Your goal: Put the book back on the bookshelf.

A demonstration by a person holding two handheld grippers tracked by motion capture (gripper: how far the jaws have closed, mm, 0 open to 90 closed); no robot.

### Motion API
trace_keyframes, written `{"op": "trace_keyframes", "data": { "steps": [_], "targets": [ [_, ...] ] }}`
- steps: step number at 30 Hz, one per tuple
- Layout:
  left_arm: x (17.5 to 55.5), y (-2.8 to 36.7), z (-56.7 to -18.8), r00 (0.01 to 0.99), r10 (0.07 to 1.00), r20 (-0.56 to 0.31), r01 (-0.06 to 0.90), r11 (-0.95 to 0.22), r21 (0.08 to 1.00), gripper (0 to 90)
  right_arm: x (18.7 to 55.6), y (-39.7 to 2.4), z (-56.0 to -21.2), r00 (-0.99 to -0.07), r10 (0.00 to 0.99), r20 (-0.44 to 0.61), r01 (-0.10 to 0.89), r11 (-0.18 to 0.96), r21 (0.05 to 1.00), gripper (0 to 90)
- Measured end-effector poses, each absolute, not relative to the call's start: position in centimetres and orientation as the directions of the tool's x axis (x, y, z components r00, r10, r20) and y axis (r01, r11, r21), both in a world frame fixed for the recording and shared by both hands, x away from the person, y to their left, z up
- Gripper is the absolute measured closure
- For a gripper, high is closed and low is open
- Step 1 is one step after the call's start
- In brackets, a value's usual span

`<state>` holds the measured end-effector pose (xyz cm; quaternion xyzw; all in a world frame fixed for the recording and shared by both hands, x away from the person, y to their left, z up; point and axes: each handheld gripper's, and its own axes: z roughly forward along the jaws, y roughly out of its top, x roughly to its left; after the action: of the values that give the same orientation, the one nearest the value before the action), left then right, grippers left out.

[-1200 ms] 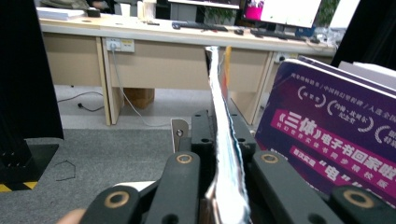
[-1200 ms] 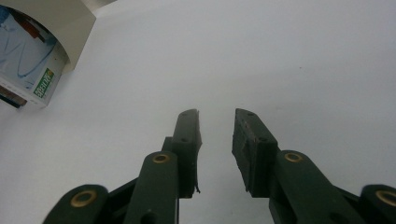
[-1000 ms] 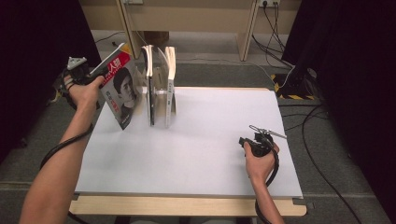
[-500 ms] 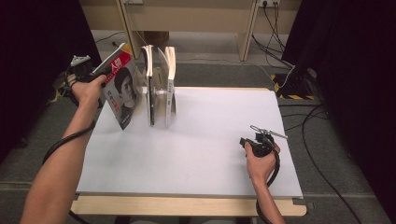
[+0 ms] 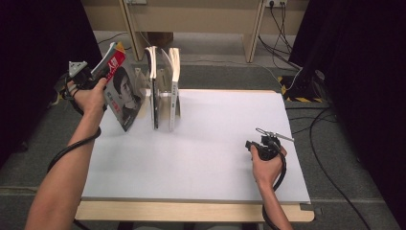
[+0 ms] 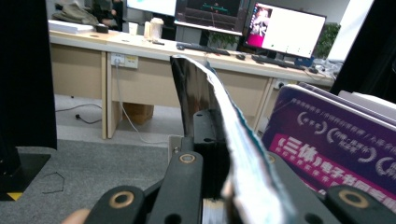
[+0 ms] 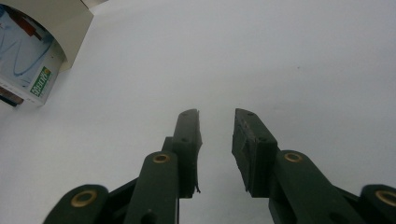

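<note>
Resting idle with its jaws apart on the tabletop [image 5: 201, 163], the right tool [image 5: 274, 142] waits while the left tool [image 5: 98, 73], clamped on the tilted magazine [image 5: 120, 93], has yet to stand it beside the upright books [image 5: 163, 91].

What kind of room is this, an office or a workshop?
Probably an office or lab: computer monitors on a long desk, dark curtains round a white table, cables on the floor.
</note>
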<state>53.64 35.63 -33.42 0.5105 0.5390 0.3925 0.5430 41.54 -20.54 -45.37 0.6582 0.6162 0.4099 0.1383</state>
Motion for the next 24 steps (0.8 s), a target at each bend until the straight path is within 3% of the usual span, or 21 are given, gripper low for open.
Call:
{"op": "trace_keyframes", "data": {
  "steps": [9, 24],
  "targets": [
    [53.5, 36.1, -33.0, 0.111, 0.986, -0.126, 0.139, 0.11, 0.984, 82.7, 41.6, -20.3, -45.3, -0.099, 0.924, 0.369, 0.696, -0.201, 0.689, 71.0],
    [53.4, 37.5, -33.4, 0.093, 0.98, -0.174, 0.16, 0.157, 0.974, 75.8, 41.6, -20.2, -45.1, -0.092, 0.923, 0.374, 0.696, -0.209, 0.686, 71.1]
  ]
}}
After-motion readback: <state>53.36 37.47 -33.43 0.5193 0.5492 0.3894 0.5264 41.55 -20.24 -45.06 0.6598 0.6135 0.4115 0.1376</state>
